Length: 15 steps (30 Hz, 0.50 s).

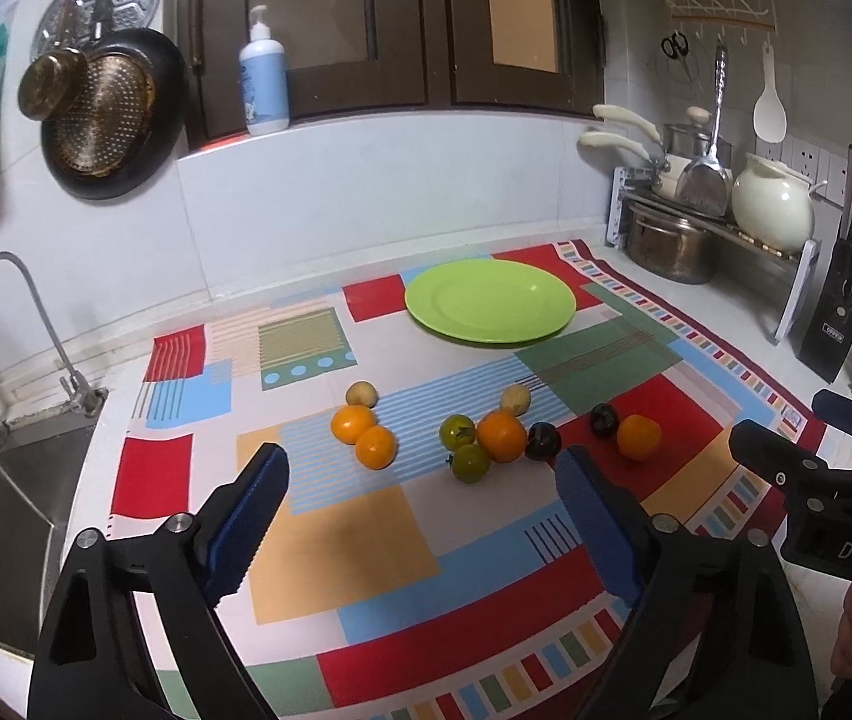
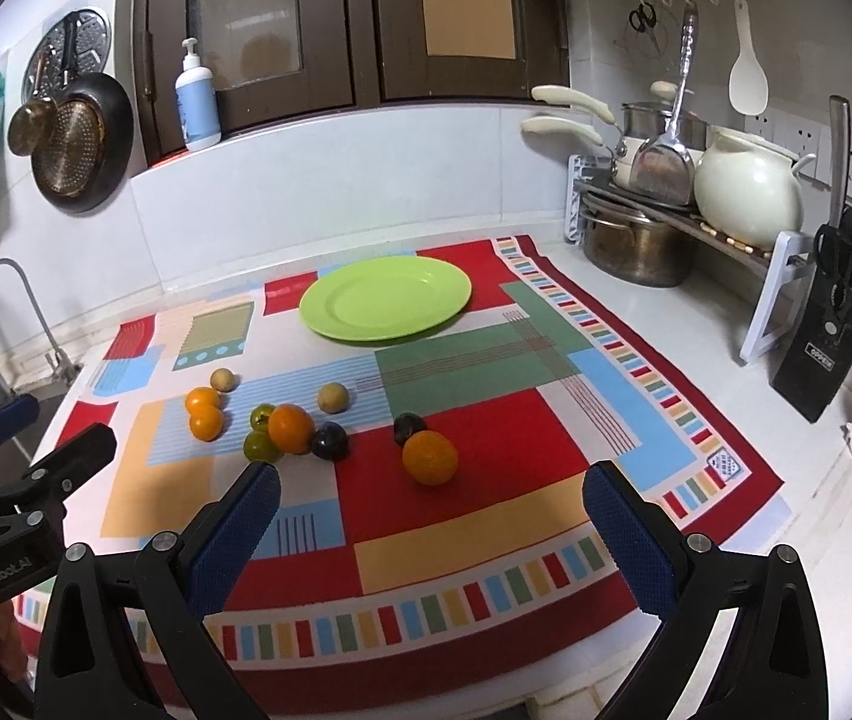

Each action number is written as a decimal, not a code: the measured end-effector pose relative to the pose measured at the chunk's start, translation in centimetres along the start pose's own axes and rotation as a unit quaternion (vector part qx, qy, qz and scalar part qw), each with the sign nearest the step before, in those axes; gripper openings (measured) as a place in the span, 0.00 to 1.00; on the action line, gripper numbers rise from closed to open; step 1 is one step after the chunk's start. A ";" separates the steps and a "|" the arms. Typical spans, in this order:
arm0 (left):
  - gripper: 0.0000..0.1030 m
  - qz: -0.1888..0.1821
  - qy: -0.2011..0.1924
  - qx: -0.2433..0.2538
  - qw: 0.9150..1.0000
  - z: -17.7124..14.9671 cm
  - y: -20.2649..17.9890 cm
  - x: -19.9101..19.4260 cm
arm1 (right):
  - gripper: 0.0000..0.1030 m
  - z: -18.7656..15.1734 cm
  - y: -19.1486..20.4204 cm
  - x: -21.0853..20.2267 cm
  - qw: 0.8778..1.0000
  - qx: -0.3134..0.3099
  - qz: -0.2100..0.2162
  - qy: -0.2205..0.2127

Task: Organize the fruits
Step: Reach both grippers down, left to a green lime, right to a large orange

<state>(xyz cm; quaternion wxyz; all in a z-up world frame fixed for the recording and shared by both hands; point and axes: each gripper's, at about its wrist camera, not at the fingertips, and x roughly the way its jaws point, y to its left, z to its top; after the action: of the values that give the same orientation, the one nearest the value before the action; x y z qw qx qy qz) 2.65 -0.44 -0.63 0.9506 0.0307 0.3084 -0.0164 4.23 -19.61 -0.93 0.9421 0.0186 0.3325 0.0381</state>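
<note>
Left wrist view: both grippers, left gripper and right gripper, are hanging open and empty, needing to close around 1 orange for the green plate.

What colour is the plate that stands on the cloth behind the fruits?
The plate is plain light green, without pattern. It shows best in the right wrist view.

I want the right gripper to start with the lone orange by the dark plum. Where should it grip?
Across the orange at its widest, coming from the near side with the right gripper: it is round, and only the plum behind touches it.
</note>
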 end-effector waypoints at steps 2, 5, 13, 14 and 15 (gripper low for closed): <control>0.85 -0.004 0.007 0.003 1.000 0.1 -0.1 0.7 | 0.98 0.1 -0.1 0.5 1.000 0.002 0.001 0.005; 0.82 -0.009 0.018 0.008 1.000 0.2 -0.2 1.7 | 0.95 0.3 -0.2 1.6 1.000 0.007 0.006 0.016; 0.75 -0.031 0.055 0.019 0.998 0.7 -0.5 5.0 | 0.89 0.5 -0.6 4.6 0.998 0.021 0.018 0.050; 0.75 -0.035 0.060 0.020 0.997 0.7 -0.6 5.4 | 0.88 0.5 -0.7 4.9 0.998 0.022 0.019 0.054; 0.73 -0.037 0.065 0.021 0.997 0.7 -0.5 5.8 | 0.87 0.6 -0.8 5.4 0.998 0.025 0.019 0.059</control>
<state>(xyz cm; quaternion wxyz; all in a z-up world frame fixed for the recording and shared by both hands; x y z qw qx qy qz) 7.73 -1.11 -3.44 0.9264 0.0401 0.3702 -0.0563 8.87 -19.97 -3.87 0.9192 0.0461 0.3880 0.0492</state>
